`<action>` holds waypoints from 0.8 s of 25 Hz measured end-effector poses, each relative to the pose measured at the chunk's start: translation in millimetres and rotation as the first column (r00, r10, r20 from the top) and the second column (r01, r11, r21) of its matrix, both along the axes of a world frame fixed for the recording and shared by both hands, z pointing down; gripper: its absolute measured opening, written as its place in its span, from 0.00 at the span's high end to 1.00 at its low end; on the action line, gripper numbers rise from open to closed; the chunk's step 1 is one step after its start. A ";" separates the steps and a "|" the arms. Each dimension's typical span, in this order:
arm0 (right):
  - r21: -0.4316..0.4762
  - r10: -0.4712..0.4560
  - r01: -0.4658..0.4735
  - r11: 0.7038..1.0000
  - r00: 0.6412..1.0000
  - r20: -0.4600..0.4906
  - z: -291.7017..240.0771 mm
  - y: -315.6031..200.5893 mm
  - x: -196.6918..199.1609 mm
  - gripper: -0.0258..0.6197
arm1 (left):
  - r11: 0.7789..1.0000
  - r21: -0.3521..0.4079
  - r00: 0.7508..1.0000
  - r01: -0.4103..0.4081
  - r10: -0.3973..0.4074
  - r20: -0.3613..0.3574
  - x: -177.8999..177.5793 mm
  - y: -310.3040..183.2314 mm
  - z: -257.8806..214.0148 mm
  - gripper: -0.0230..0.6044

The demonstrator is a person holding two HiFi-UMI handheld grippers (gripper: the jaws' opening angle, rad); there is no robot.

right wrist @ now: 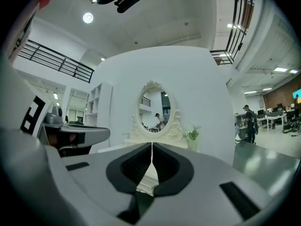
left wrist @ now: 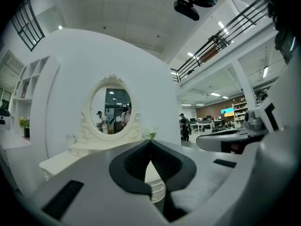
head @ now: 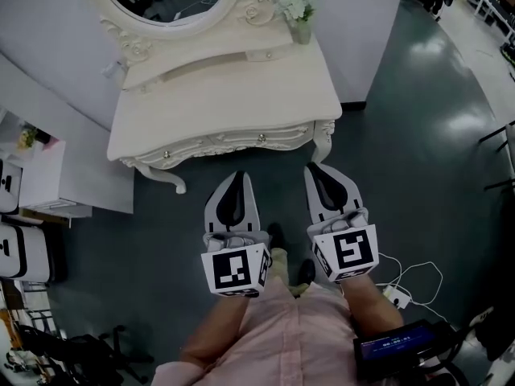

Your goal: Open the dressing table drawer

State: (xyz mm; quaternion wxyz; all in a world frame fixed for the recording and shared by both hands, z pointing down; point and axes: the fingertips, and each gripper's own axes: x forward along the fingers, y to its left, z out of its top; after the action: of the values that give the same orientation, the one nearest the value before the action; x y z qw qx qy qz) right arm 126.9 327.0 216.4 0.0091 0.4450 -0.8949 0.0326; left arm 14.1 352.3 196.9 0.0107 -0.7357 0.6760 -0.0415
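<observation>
Your left gripper and right gripper, held level before the dressing table.
They lie side by side, pointing to 12 o'clock, each with jaws closed on nothing; the drawer sits shut under the tabletop at 12 o'clock, apart from both.

Dark glossy floor; white curved wall; white shelving; ceiling lamp lit.
</observation>
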 end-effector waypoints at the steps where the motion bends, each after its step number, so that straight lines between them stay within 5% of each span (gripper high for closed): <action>1: -0.005 0.003 -0.003 1.000 1.000 -0.003 2.2 -6.4 -4.3 0.93 | 1.000 -0.004 1.000 -0.003 0.003 -0.005 -4.8 -7.1 2.3 0.93; 20: 0.022 0.086 -0.085 0.996 0.996 -0.010 -11.8 -133.3 -80.1 0.93 | 0.997 0.051 0.997 -0.066 0.067 -0.027 -87.2 -142.4 -12.6 0.93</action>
State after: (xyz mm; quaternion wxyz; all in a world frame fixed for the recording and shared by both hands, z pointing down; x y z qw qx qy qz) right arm 46.7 193.7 204.5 0.0076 0.4831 -0.8753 0.0209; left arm -73.1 210.0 184.3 0.0208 -0.7577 0.6521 -0.0134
